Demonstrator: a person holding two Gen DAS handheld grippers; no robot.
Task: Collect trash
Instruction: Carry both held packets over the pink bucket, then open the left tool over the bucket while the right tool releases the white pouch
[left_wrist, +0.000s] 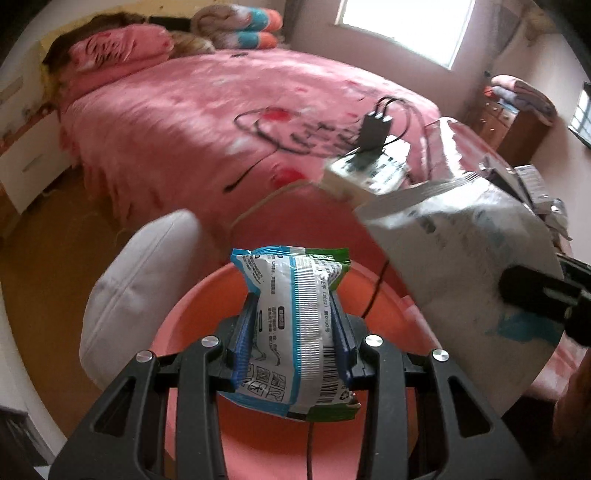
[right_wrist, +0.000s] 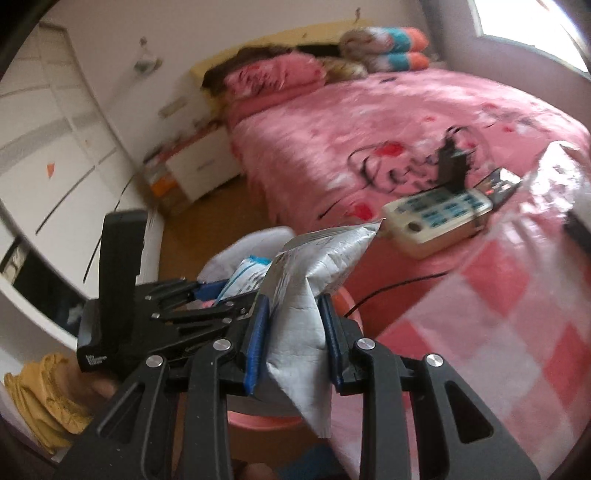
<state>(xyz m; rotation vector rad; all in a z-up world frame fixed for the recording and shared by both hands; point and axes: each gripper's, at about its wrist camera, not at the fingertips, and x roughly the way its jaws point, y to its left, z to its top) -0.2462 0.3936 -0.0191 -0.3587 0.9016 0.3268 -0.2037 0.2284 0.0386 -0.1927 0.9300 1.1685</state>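
Note:
My left gripper (left_wrist: 293, 314) is shut on a blue, white and green snack wrapper (left_wrist: 295, 325) and holds it above a pink round basin (left_wrist: 184, 325). My right gripper (right_wrist: 291, 317) is shut on a crumpled silver foil bag (right_wrist: 306, 295), which also shows at the right of the left wrist view (left_wrist: 461, 266). In the right wrist view the left gripper (right_wrist: 207, 291) with its wrapper (right_wrist: 247, 277) sits just left of the foil bag, over the basin's rim (right_wrist: 258, 419).
A pink bed (left_wrist: 221, 118) fills the background. A white remote-like device (right_wrist: 436, 214) with a black plug and cables lies on it. A white cushion (left_wrist: 136, 280) sits beside the basin. A white nightstand (right_wrist: 199, 166) stands left of the bed. Yellow cloth (right_wrist: 40, 398) lies low left.

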